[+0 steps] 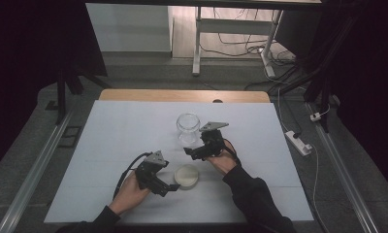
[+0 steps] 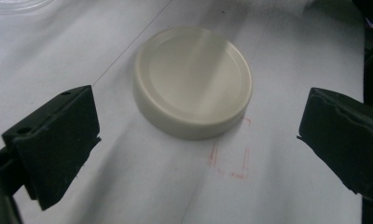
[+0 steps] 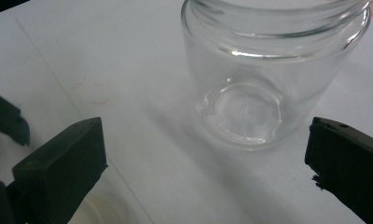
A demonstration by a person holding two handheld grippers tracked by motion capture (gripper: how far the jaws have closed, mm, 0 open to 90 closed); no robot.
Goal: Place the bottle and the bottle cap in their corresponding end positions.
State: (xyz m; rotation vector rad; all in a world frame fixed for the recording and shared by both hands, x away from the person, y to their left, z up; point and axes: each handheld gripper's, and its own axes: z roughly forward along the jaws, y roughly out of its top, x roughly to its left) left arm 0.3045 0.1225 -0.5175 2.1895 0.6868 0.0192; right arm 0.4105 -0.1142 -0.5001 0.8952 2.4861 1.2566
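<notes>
1. The work in hand looks like closing a jar: a clear glass jar (image 1: 188,127) stands upright and open-mouthed near the middle of the bench (image 1: 109,145), and its cream-coloured lid (image 1: 186,176) lies flat on the bench nearer the person, well apart from the jar.
2. Nothing is grasped yet. The left gripper (image 1: 169,188) sits low just beside the lid, at its left edge in the high view. In the left gripper view its jaws stand wide apart with the lid (image 2: 192,86) ahead of them and not between them, so the lid is untouched.
3. The right gripper (image 1: 189,152) hovers just in front of the jar. In the right gripper view its jaws are spread wide too, with the jar (image 3: 273,70) ahead and slightly to the right, and bare bench between the jaw tips. No contact with the glass is visible.
4. The jar appears empty; its moulded base shows through the wall.
5. Judged from this, the task is at its very start: both grippers are lined up on their things, but neither has closed.
6. Left to do, as I read it: close the right gripper on the jar to steady it, take the lid with the left gripper, carry it over the mouth, set it down and turn it tight.
</notes>
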